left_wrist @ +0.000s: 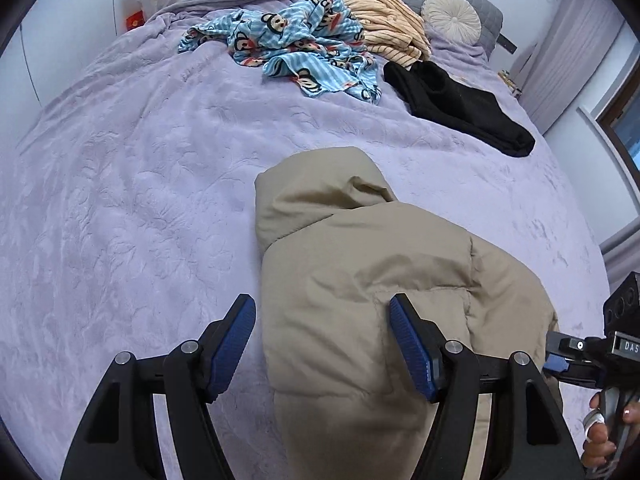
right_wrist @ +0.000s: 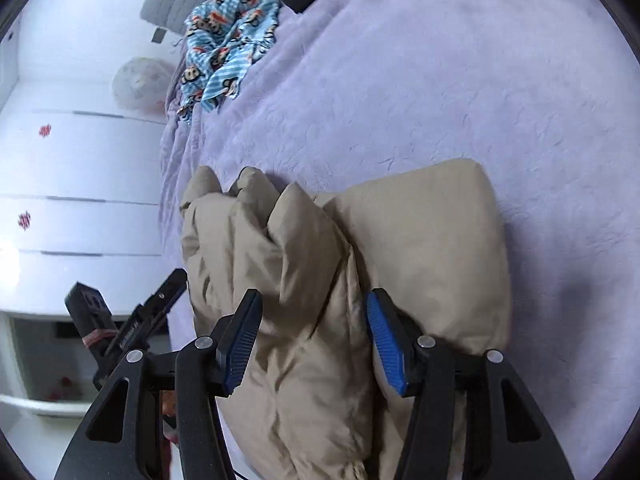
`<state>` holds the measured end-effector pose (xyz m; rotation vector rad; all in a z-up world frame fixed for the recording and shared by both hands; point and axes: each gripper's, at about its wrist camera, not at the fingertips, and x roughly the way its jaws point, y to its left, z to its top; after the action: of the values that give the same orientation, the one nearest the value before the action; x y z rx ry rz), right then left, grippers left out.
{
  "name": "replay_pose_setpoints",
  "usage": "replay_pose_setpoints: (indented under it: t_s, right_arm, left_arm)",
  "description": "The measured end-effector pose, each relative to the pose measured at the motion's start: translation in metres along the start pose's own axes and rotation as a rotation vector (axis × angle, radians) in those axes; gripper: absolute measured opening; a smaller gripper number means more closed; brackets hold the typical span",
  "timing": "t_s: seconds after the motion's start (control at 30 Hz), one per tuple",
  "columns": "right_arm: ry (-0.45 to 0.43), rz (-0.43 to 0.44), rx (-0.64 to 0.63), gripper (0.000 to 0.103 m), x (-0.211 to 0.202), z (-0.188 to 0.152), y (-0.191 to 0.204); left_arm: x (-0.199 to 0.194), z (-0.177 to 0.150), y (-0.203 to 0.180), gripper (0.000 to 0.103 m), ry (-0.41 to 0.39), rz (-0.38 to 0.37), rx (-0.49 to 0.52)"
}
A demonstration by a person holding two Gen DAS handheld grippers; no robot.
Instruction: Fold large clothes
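Note:
A tan puffer jacket (left_wrist: 360,280) lies folded in a thick bundle on the lilac bedspread (left_wrist: 120,200). My left gripper (left_wrist: 322,320) is open, its blue pads (left_wrist: 412,344) straddling the near left edge of the jacket. My right gripper (right_wrist: 314,324) is open too, its blue pads (right_wrist: 386,344) on either side of a puffy fold of the same jacket (right_wrist: 320,260). The right gripper body shows at the right edge of the left wrist view (left_wrist: 592,356). The left gripper shows at the left of the right wrist view (right_wrist: 132,328).
At the far end of the bed lie a blue monkey-print garment (left_wrist: 296,48), a striped yellow garment (left_wrist: 388,24), a black garment (left_wrist: 460,100) and a round cushion (left_wrist: 452,12). White drawers (right_wrist: 72,200) stand beside the bed.

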<state>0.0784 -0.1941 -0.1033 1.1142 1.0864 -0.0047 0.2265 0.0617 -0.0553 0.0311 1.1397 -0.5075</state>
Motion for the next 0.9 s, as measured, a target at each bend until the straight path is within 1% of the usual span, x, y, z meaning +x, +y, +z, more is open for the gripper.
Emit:
replay_pose_setpoints:
  t_s: [0.03,0.07,0.1,0.17,0.2,0.3,0.33,0.37,0.43,0.47,0.53,0.63,0.7,0.77,0.83,0.9]
  right_arm:
    - [0.001,0.032,0.024,0.053,0.01,0.005,-0.001]
    - [-0.009,0.043,0.025,0.04,0.018,0.013,0.0]
    - [-0.014,0.026,0.014,0.012,0.019,0.016,0.001]
    - [-0.022,-0.06,-0.009,0.01,0.02,0.018,0.006]
    - [-0.022,-0.103,-0.019,0.009,0.013,0.014,0.003]
    - [-0.018,-0.231,-0.048,0.009,-0.003,0.008,-0.024]
    - [-0.014,-0.245,-0.039,0.009,-0.003,0.007,-0.033]
    - [-0.008,-0.244,-0.022,0.009,-0.001,0.008,-0.043]
    - [-0.006,-0.211,0.022,0.009,-0.001,0.011,-0.055]
    - [-0.007,-0.201,0.039,0.009,-0.002,0.011,-0.057]
    - [-0.014,-0.21,0.037,0.009,-0.009,0.009,-0.052]
    - [-0.026,-0.251,-0.047,0.009,-0.026,-0.003,-0.028]
    - [-0.038,-0.26,-0.097,0.009,-0.043,-0.019,-0.015]
    - [-0.049,-0.25,-0.14,0.009,-0.056,-0.035,-0.002]
    - [-0.047,-0.24,-0.178,0.009,-0.062,-0.051,0.007]
    - [-0.023,-0.249,-0.199,0.009,-0.055,-0.06,0.011]
  left_arm:
    - [0.007,0.003,-0.004,0.07,0.008,0.007,0.011]
    - [0.015,0.004,-0.009,0.07,0.019,0.009,0.026]
    - [0.018,0.002,-0.014,0.07,0.028,0.006,0.038]
    - [0.023,-0.002,-0.035,0.07,0.035,0.011,0.081]
    - [0.024,-0.006,-0.047,0.07,0.034,0.019,0.112]
    - [0.03,-0.018,-0.08,0.07,0.031,0.038,0.2]
    - [0.032,-0.021,-0.086,0.07,0.03,0.048,0.22]
    - [0.034,-0.023,-0.091,0.07,0.029,0.063,0.235]
    - [0.035,-0.024,-0.094,0.07,0.034,0.08,0.24]
    - [0.035,-0.023,-0.092,0.07,0.04,0.079,0.232]
    - [0.035,-0.021,-0.089,0.07,0.049,0.079,0.22]
    - [0.035,-0.022,-0.083,0.071,0.05,0.076,0.213]
    - [0.034,-0.023,-0.081,0.071,0.048,0.073,0.208]
    - [0.034,-0.023,-0.08,0.071,0.046,0.073,0.208]
    - [0.035,-0.023,-0.081,0.071,0.045,0.076,0.211]
    - [0.035,-0.023,-0.081,0.071,0.045,0.077,0.214]
